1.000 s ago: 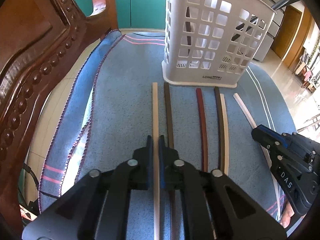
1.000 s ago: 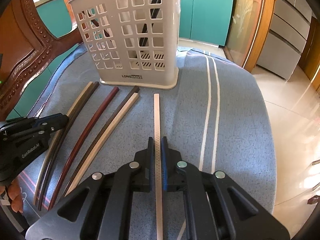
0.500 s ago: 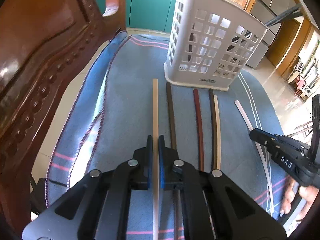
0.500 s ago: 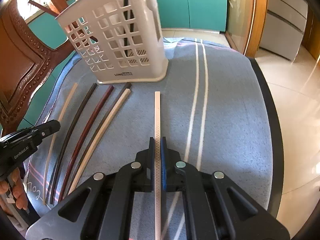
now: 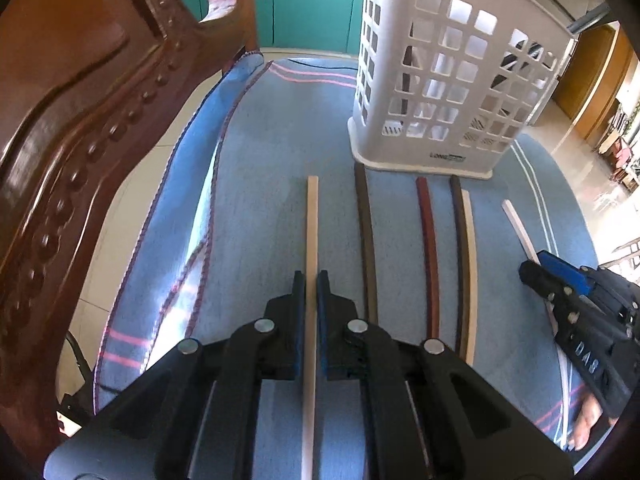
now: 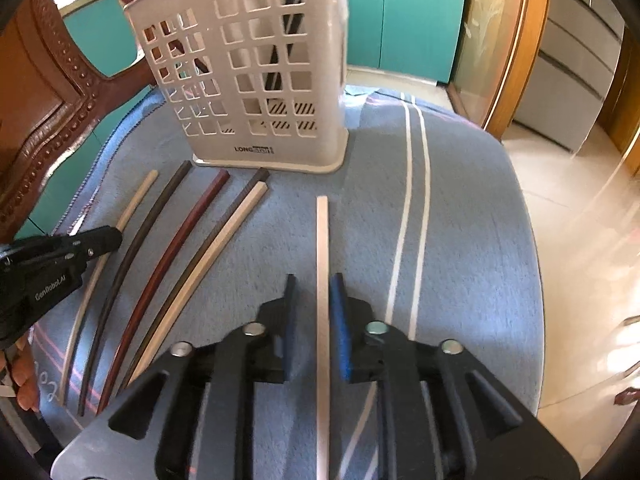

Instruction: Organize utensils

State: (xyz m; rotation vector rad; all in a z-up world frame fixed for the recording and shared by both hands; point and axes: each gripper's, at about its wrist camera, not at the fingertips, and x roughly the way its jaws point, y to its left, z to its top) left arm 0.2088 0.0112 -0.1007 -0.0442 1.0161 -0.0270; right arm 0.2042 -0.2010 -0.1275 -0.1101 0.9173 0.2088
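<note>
The left gripper [image 5: 311, 280] is clamped on a pale chopstick [image 5: 312, 216] on the worktop [image 5: 260, 152]. The right gripper [image 6: 314, 284] has fingers apart around a white chopstick [image 6: 322, 240]. Next, I think, both go into the far basket [image 6: 256, 80].

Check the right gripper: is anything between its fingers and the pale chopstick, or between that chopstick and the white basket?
Nothing visible. The right gripper is open, straddling the pale chopstick, with a gap on each side. Only bare blue cloth lies between its tip and the white basket.
</note>
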